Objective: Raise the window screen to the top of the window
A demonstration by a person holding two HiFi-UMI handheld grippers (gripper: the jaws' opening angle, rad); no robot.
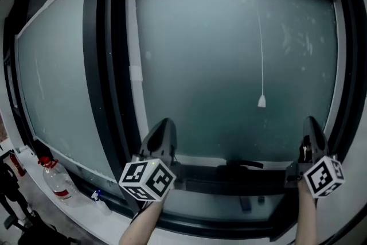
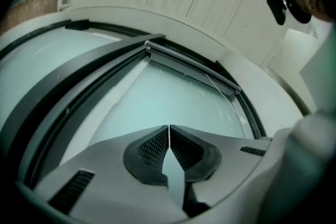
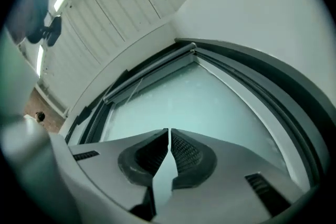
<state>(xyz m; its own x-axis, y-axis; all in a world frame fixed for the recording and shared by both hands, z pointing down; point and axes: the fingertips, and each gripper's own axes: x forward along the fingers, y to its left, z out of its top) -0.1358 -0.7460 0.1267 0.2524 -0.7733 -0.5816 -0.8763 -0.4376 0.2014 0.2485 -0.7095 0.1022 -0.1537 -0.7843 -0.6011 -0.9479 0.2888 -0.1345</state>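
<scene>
Below one cord (image 1: 260,43): left gripper (image 1: 165,124), right gripper (image 1: 311,123) (two, jaws together).

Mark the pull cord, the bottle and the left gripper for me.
pull cord (image 1: 261,101): head view, its white end weight.
bottle (image 1: 57,180): head view, clear body.
left gripper (image 2: 169,127): left gripper view, closed tips.

A clear bottle (image 1: 56,179) with a red cap stands on the sill (image 1: 80,212), near a small blue-topped thing (image 1: 98,198).
</scene>
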